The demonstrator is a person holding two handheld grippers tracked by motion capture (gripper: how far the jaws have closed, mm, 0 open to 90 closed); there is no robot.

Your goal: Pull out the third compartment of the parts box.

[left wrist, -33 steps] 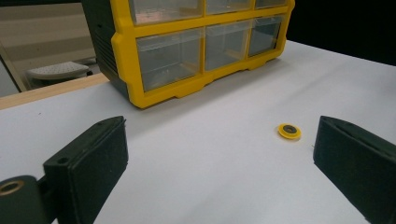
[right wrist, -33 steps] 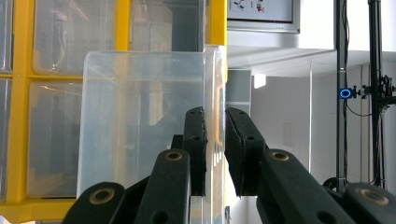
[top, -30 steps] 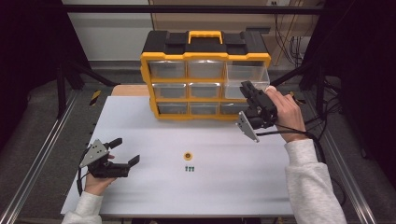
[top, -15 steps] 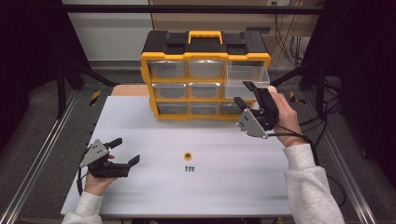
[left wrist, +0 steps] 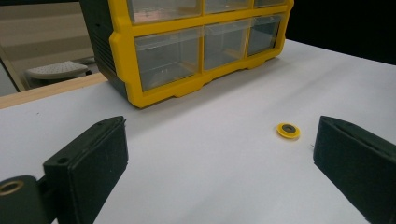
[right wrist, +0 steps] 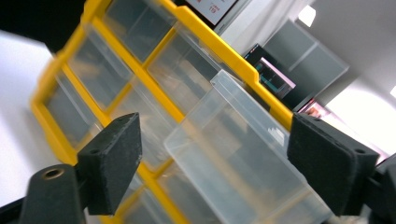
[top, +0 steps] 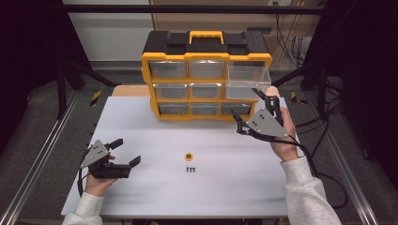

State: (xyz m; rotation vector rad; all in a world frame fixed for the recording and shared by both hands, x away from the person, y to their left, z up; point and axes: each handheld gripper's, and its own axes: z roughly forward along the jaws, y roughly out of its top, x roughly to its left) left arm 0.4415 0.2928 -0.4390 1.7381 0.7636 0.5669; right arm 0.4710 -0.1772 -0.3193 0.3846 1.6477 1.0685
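The right tongs (top: 248, 115) have backed away from the pulled-out drawer (top: 247, 80), jaws apart and empty. The left tongs (top: 123, 152) rest apart too; the yellow ring (top: 189, 156) lies between both, likely next for collecting.

Jaws apart; yellow ring (left wrist: 288, 130) between.

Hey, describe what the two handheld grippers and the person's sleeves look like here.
Both grippers are black. The left gripper and the right gripper each carry a grey three-cornered plate on top and trail a black cable. Their jaws are flat, blocky black pads, seen up close in the gripper views. The person wears light grey sleeves with ribbed cuffs.
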